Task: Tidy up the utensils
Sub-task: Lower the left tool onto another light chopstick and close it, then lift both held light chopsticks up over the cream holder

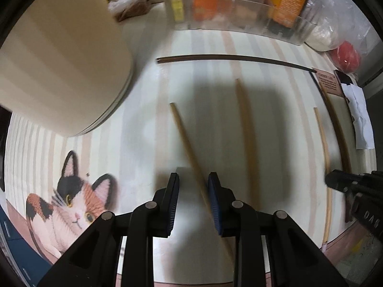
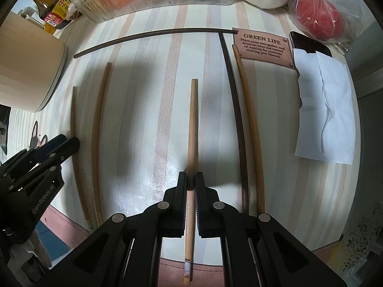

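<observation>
Right fingers [image 2: 190, 181] clamped on a light chopstick [image 2: 193, 119], left fingers [image 1: 193, 183] narrow, straddling a tan chopstick [image 1: 186, 141]

Striped mat [image 2: 148, 100] carries several chopsticks. One chopstick [image 2: 193, 129] runs lengthwise down the middle, its near part between the fingers of the right gripper [image 2: 191, 181]. Two more [image 2: 99, 129] lie side by side to its left, beside the left gripper [image 2: 59, 143]. Another pair [image 2: 241, 119] lies to the right, touching along their length. A crosswise chopstick [image 2: 153, 35] sits behind them all. Behind that, a bin [image 2: 153, 2]; far left, a container [image 2: 28, 71]; right, a plaque [image 2: 263, 46] and paper [image 2: 325, 110].
</observation>
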Motion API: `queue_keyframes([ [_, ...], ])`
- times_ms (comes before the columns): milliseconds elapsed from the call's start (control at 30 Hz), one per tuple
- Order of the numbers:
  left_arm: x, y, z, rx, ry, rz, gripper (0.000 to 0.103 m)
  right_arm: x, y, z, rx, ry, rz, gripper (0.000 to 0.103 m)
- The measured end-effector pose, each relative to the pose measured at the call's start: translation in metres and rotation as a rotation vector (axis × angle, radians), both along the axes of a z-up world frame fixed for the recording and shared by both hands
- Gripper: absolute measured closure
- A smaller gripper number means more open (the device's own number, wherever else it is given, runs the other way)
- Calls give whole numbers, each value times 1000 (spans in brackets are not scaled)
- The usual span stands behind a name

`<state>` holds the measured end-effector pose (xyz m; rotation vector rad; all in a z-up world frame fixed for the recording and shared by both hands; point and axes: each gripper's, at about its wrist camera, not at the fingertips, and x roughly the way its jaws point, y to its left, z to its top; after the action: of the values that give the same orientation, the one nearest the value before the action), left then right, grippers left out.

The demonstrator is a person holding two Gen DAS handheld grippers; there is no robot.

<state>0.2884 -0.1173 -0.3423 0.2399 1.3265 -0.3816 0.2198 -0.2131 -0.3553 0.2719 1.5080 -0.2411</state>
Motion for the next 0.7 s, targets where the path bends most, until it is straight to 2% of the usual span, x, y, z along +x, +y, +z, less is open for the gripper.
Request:
queue_keyframes([
  [33, 1, 3, -1, -1, 4, 14, 92, -1, -1, -1, 0, 1, 4, 96],
  [100, 2, 10, -2, -19, 25, 57, 98, 0, -2, -1, 2, 3, 8, 96],
  [267, -3, 30, -4, -61, 72, 142, 99, 1, 7, -2, 55, 1, 47, 96],
  [333, -11, 36, -4, -67, 90, 151, 99, 2, 13, -4, 71, 10, 67, 96],
  [400, -22, 59, -4, -74, 113, 159, 99, 3, 16, -4, 59, 22, 89, 96],
  [500, -32, 64, -8, -85, 129, 161, 98, 9, 15, -5, 65, 56, 116, 96],
  [567, -30, 65, -9, -93, 139, 179, 94, 14, 15, -5, 74, 87, 127, 96],
  [700, -31, 81, -8, -70, 141, 176, 94, 21, 15, -6, 69, 130, 148, 96],
])
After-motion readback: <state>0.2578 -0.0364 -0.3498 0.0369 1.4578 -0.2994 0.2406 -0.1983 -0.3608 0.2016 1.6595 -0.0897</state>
